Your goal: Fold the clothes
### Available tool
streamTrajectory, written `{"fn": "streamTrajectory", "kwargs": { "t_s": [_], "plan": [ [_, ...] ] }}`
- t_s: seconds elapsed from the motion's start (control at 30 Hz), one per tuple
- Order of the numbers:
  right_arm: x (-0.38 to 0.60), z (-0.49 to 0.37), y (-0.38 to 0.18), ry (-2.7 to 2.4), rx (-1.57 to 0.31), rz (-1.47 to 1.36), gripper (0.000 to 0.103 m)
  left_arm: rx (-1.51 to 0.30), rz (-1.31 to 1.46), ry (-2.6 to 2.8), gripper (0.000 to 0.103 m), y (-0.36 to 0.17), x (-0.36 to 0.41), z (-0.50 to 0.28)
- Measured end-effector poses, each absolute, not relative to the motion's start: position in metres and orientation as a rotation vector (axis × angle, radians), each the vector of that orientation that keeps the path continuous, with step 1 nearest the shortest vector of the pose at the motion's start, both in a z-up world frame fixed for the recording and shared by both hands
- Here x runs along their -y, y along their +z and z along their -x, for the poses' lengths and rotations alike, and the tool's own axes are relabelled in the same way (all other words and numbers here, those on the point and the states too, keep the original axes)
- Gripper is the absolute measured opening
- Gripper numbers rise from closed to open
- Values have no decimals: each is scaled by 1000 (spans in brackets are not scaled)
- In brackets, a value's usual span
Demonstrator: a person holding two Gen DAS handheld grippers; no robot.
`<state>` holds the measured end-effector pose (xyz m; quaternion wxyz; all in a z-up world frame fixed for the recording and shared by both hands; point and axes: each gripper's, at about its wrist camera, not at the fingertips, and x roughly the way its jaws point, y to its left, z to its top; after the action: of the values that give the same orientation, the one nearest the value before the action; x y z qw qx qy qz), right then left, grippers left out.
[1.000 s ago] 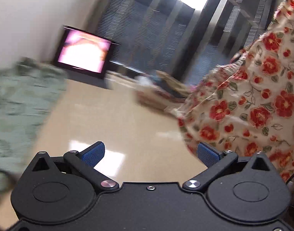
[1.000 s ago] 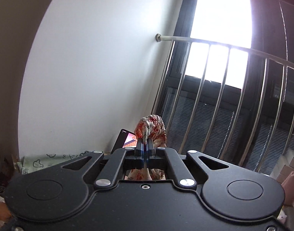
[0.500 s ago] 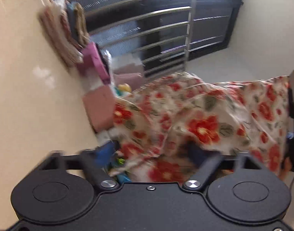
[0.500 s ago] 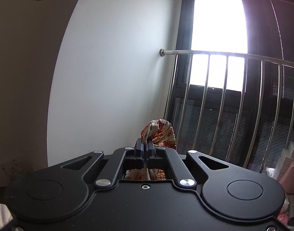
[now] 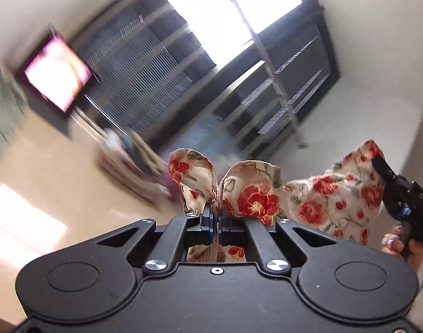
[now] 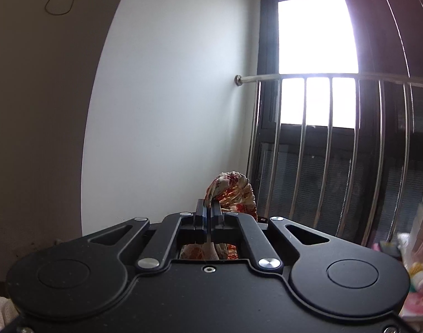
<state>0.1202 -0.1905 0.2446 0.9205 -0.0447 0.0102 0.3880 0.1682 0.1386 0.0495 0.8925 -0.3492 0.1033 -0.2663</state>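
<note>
Floral garment (image 5: 253, 197): cream cloth, red flowers, grey-green leaves. Held aloft between both claws, its edge sagging from one to the other.

Left gripper (image 5: 217, 212): jaws have just closed, now pinching a bunched fold of the cloth; two lobes stand up just past the blue pads.

Right gripper (image 6: 208, 208): pressed together on a gathered corner of the same cloth, which curls over beyond its tips. Seen from the left wrist view at far right, gripped by a hand (image 5: 400, 245); white letters "DAS" legible on its body.

Beyond the left claw: barred window (image 5: 225, 63), lit screen (image 5: 57, 75), blurred stack of folded items (image 5: 134, 161) on a pale floor (image 5: 45, 183).
</note>
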Motion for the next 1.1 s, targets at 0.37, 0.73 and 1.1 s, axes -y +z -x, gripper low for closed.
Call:
{"fn": "streamTrajectory", "kwargs": {
  "t_s": [0.37,0.73,1.1],
  "plan": [
    [214,-311,120,556,-529,-168,2,-619,344,-71,3,46,-123,-305],
    [228,-442,-27,269,-811,-189,7,-770,188,74,24,-28,-100,-407],
    [249,-434,-23,308,-763,-210,55,-664,207,35,90,-1,-138,-392]
  ]
}}
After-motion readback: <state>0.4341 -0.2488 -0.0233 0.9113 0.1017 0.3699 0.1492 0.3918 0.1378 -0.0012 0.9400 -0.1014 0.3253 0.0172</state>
